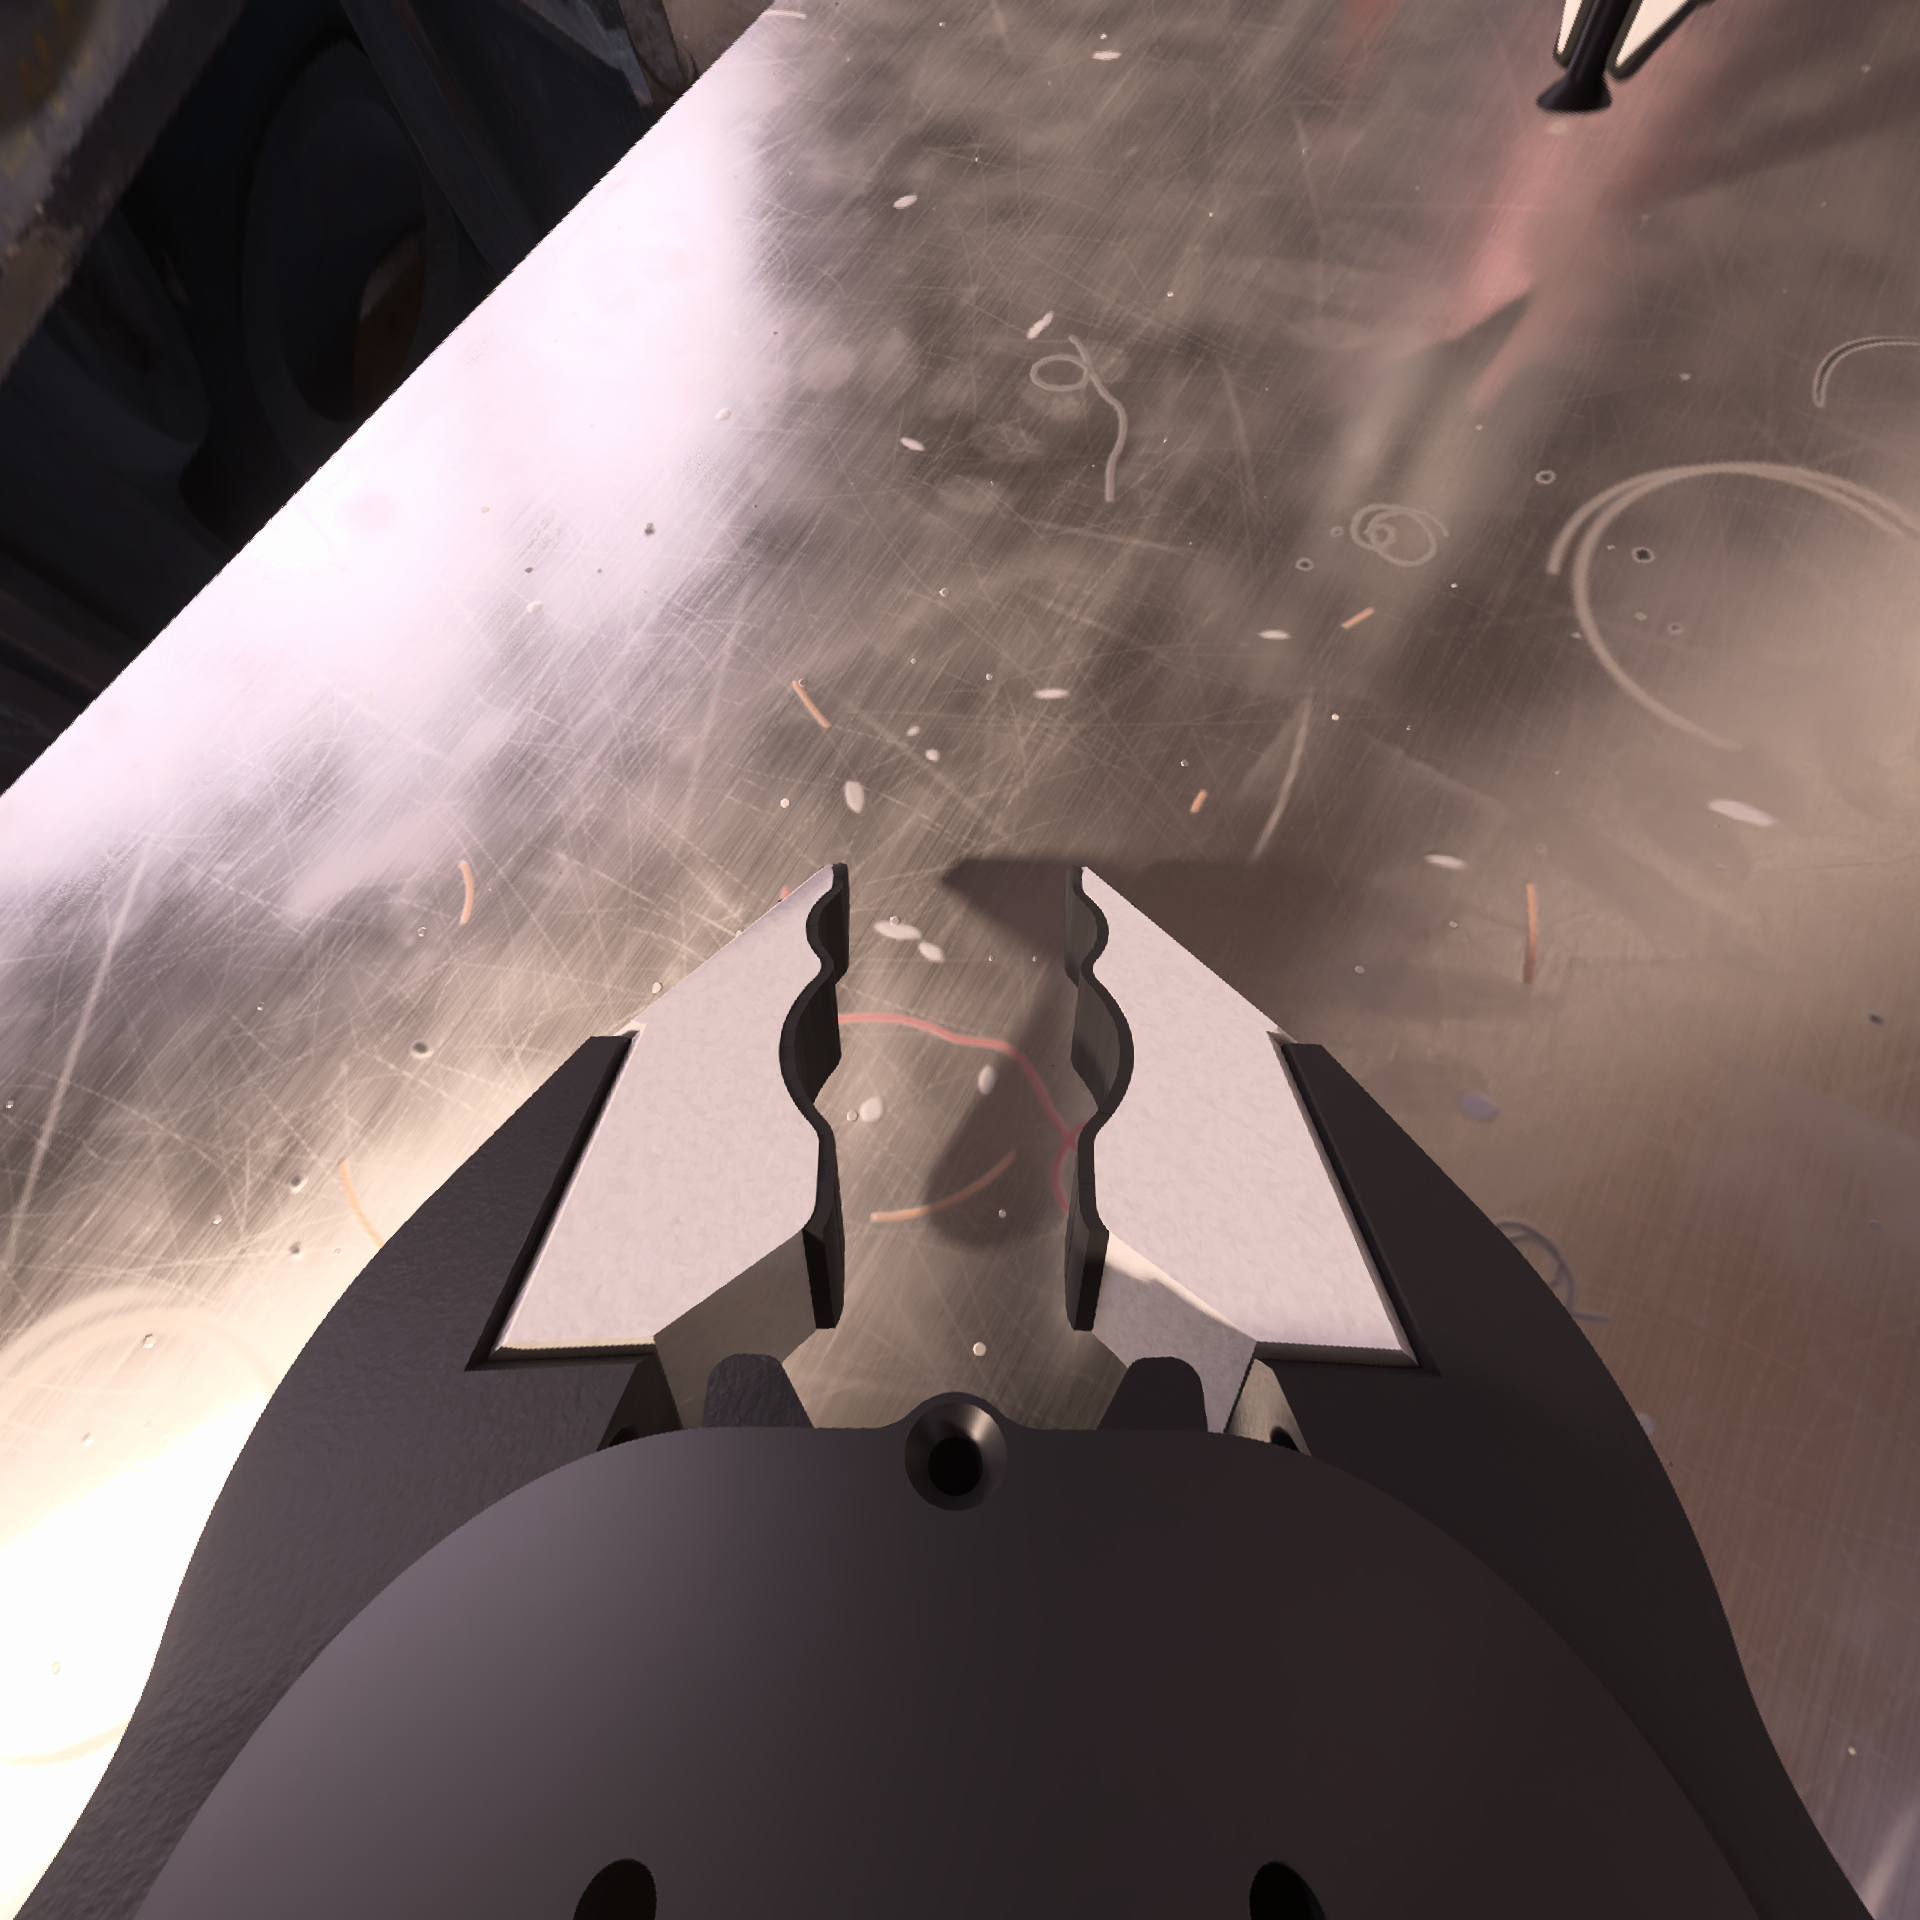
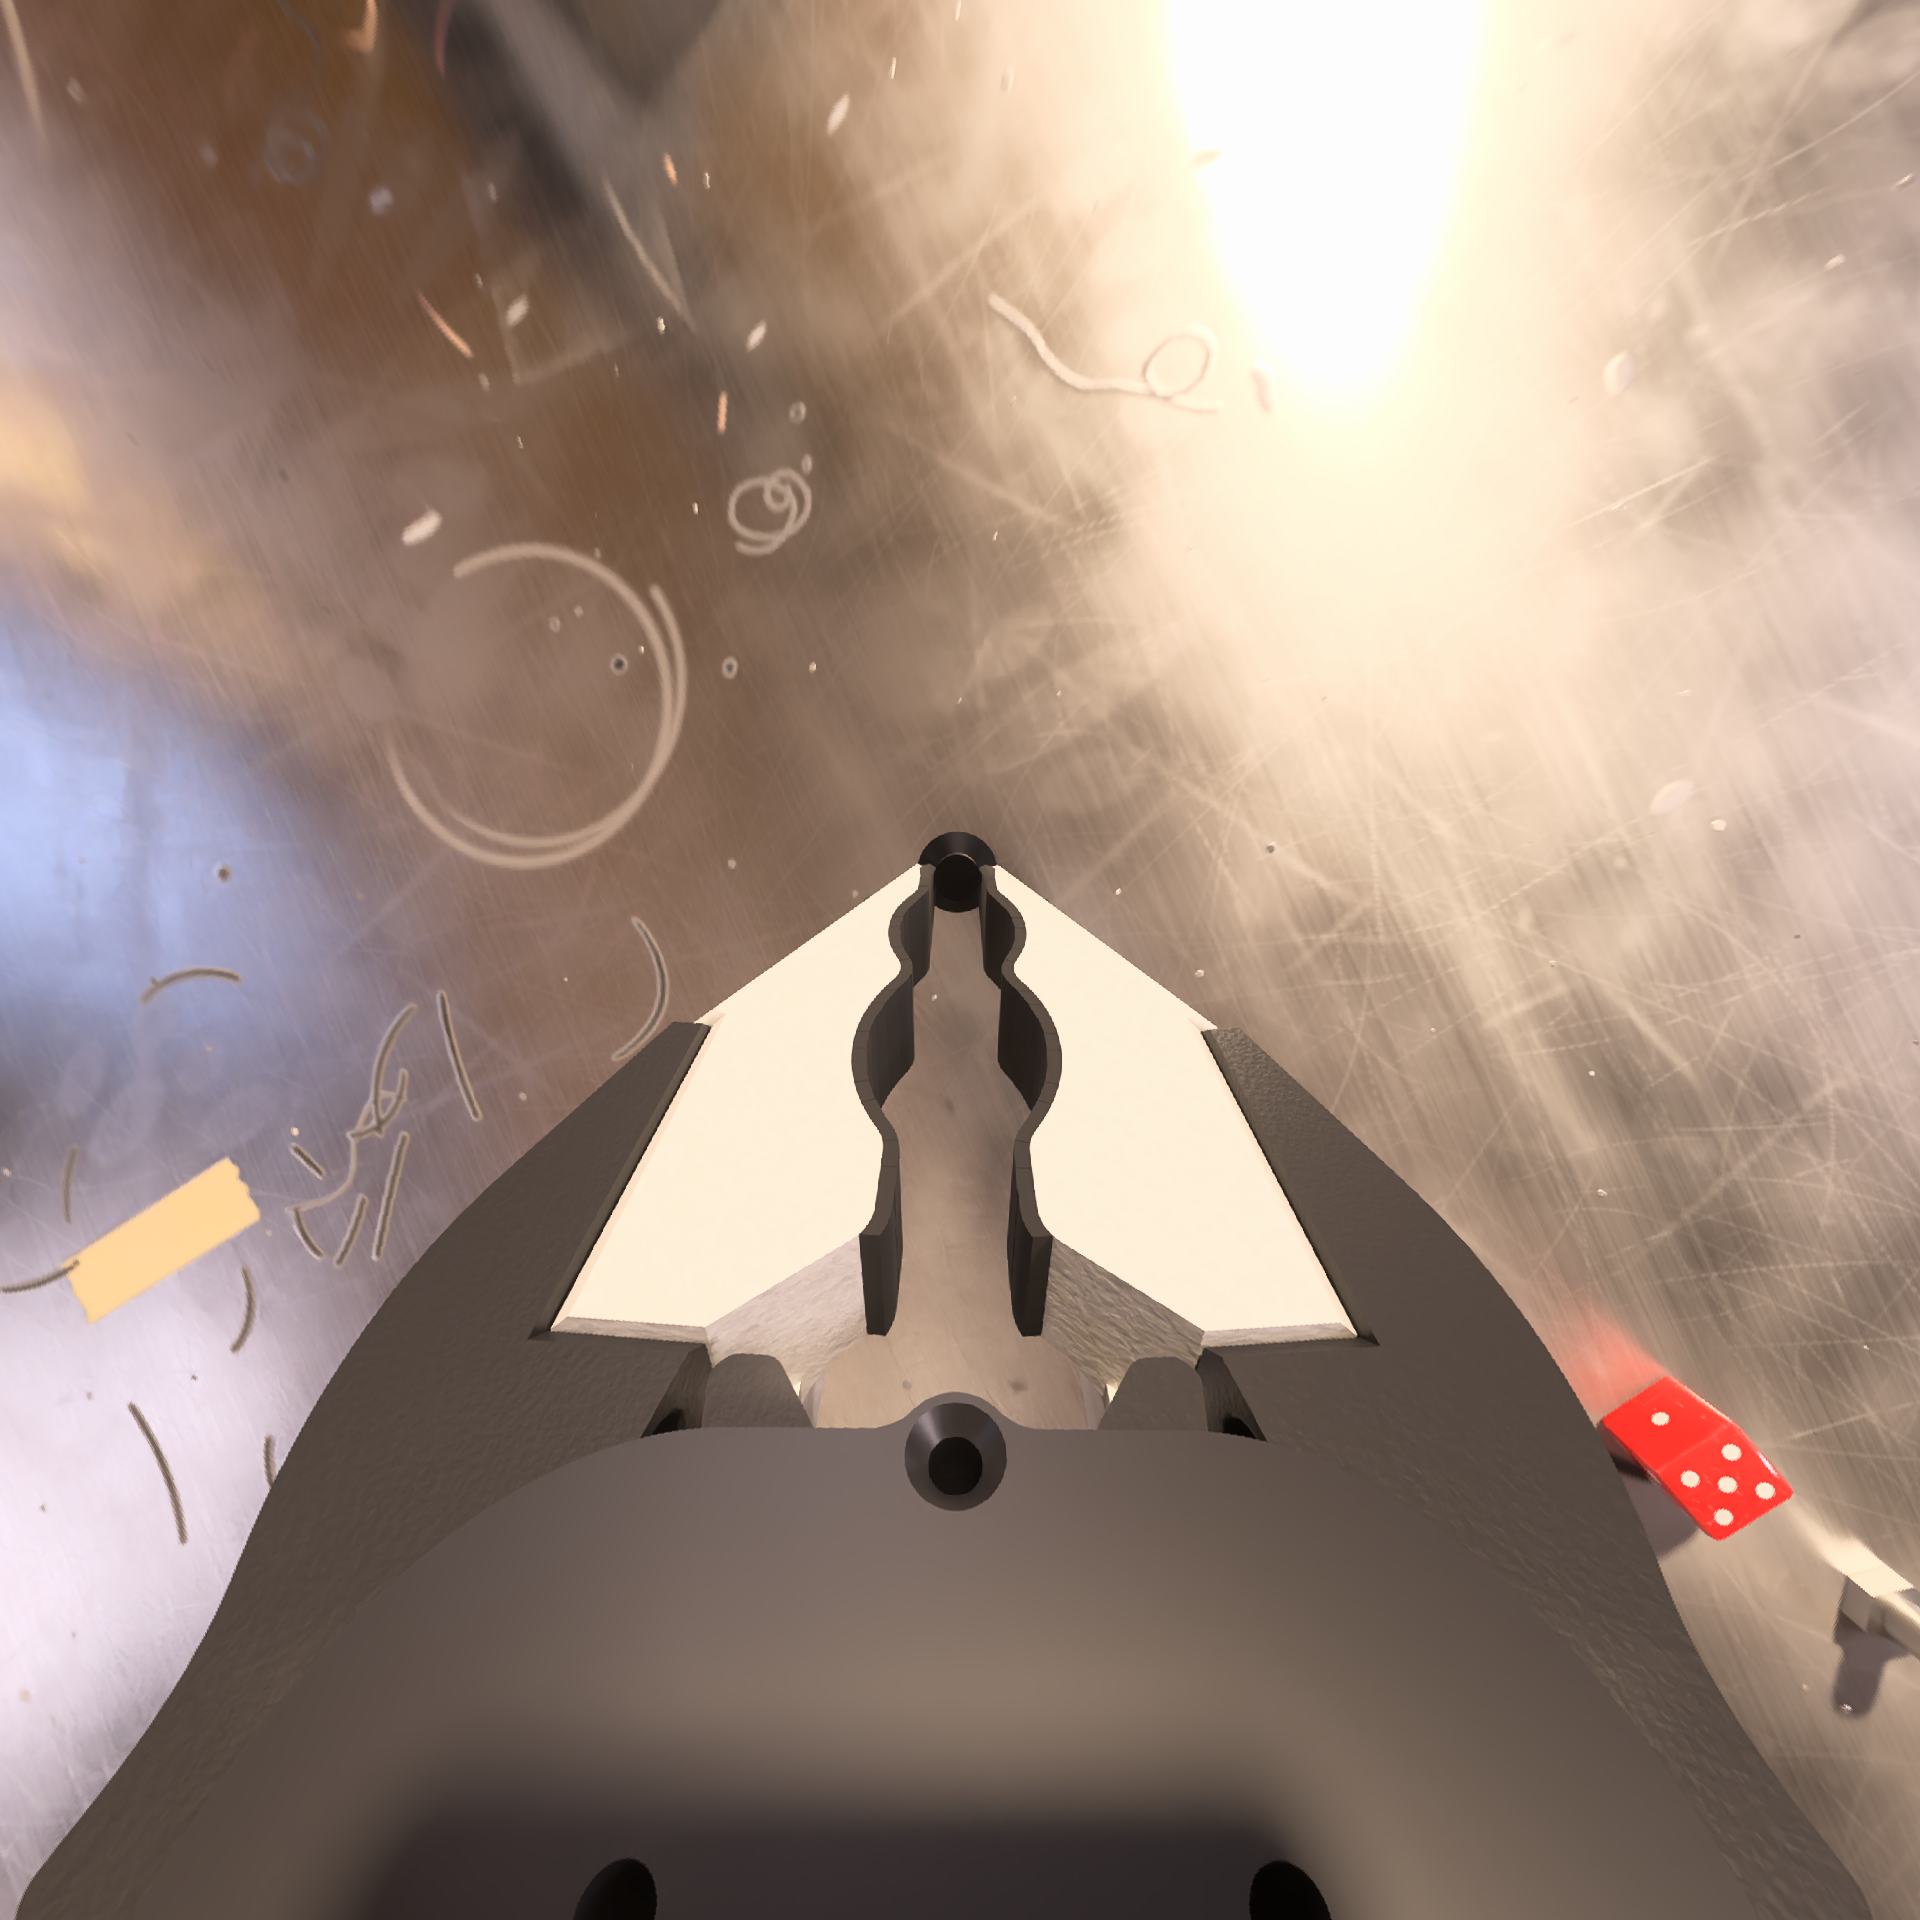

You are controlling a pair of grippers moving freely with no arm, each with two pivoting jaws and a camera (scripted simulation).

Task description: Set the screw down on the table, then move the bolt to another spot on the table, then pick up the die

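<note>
My right gripper (image 2: 956, 891) is shut on a small black screw (image 2: 956, 860), held at the fingertips above the scratched metal table (image 2: 1351, 831). A red die (image 2: 1694, 1455) with white pips lies on the table at the lower right, beside the gripper body. A silver bolt (image 2: 1881, 1605) lies just past the die, cut off by the frame edge. My left gripper (image 1: 956, 899) is open and empty, low over the table (image 1: 520, 727). In the left wrist view the right gripper's tips (image 1: 1610, 26) show at the top right, with the screw (image 1: 1574, 91) hanging head down.
The table's edge (image 1: 395, 384) runs diagonally at the upper left of the left wrist view, with a dark drop beyond it. A strip of tan tape (image 2: 161, 1236) is stuck to the table at the left of the right wrist view. Scratches and ring marks cover the surface.
</note>
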